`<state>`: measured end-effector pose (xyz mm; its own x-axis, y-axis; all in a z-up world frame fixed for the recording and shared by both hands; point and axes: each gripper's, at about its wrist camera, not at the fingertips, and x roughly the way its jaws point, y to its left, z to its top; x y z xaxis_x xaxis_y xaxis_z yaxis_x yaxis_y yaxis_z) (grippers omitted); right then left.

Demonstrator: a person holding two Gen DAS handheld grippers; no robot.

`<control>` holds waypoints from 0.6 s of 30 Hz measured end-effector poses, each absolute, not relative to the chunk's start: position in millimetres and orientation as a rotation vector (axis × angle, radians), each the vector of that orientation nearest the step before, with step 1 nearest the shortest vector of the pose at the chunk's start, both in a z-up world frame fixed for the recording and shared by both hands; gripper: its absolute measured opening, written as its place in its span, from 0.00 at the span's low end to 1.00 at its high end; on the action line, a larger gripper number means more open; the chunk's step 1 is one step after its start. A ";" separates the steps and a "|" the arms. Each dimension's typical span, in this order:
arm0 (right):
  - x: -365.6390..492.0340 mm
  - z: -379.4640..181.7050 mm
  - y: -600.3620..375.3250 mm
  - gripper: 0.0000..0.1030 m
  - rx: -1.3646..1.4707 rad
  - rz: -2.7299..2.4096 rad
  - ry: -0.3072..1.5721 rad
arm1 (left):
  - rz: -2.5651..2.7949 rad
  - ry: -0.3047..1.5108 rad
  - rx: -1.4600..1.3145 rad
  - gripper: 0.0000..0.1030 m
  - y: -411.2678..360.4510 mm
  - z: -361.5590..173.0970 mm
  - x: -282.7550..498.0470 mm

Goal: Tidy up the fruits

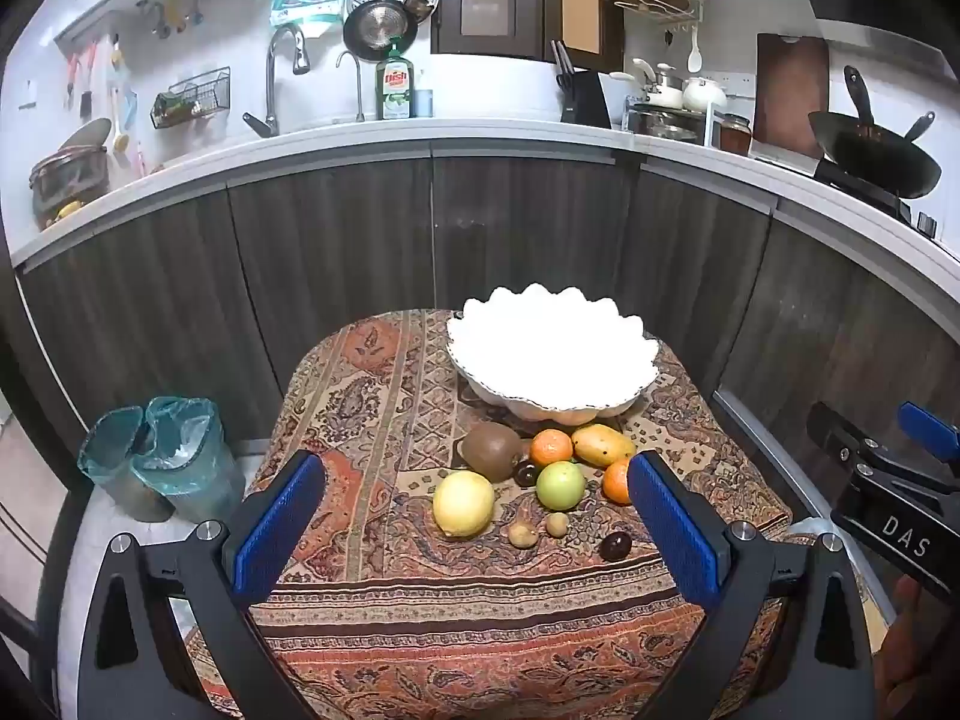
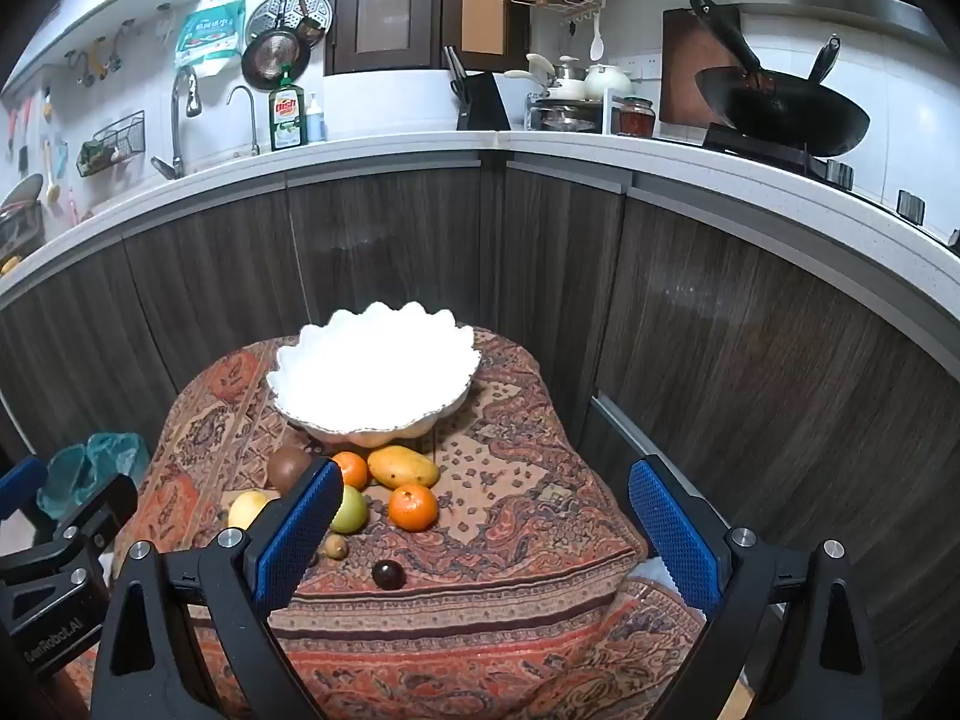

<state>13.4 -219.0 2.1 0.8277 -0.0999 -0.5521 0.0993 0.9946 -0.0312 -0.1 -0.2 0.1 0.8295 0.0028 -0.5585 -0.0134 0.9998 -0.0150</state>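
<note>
- Left gripper: jaws spread wide, holding nothing, above the near part of the patterned tablecloth.
- Right gripper: likewise wide apart and empty.
- Between the left fingers: lemon, green apple, kiwi, tangerine, mango, clustered.
- Beyond them: white scalloped bowl, nothing visible inside.

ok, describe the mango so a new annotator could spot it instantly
Start at the white scalloped bowl at the far end of the patterned tablecloth; the fruit cluster lies just in front of it. The mango is in the row nearest the bowl, at its right end, beside a tangerine. It is the only elongated, yellow-orange fruit with dark speckles; its neighbours are round.
</note>
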 end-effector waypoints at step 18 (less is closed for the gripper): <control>13.3 2.2 -219.3 0.94 0.000 -0.105 0.586 | 0.004 0.599 -0.026 1.00 0.1 0.4 -0.5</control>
<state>13.3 -219.3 2.2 0.8280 -0.0984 -0.5520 0.0986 0.9947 -0.0294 -0.5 0.1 0.4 0.8260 -0.0039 -0.5637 -0.0111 0.9997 -0.0233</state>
